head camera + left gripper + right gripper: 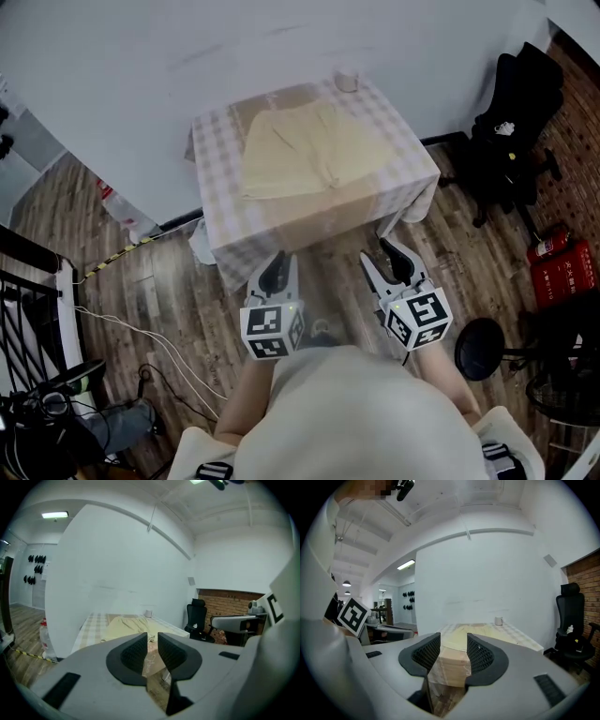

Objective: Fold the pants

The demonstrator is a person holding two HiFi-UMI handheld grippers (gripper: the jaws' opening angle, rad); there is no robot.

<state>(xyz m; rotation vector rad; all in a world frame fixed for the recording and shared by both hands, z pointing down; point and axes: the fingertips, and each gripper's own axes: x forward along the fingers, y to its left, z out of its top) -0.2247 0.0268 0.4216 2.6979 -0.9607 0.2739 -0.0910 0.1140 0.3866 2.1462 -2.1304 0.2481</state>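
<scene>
Pale yellow pants (309, 150) lie folded on a small table covered with a checked cloth (230, 239). Both grippers hang in front of the table's near edge, away from the cloth. My left gripper (274, 272) has its jaws a little apart with nothing between them; in the left gripper view (152, 641) the pants (124, 623) show beyond the narrow gap. My right gripper (392, 262) stands wider open and empty; in the right gripper view (453, 651) the pants (461, 637) and the table's front drape lie straight ahead.
A small white cup (347, 82) stands at the table's far edge by the white wall. A black office chair (516, 131) is to the right, with a red extinguisher (562, 267) and a black stool base (483, 349) nearer. Cables (122, 328) trail across the wood floor at left.
</scene>
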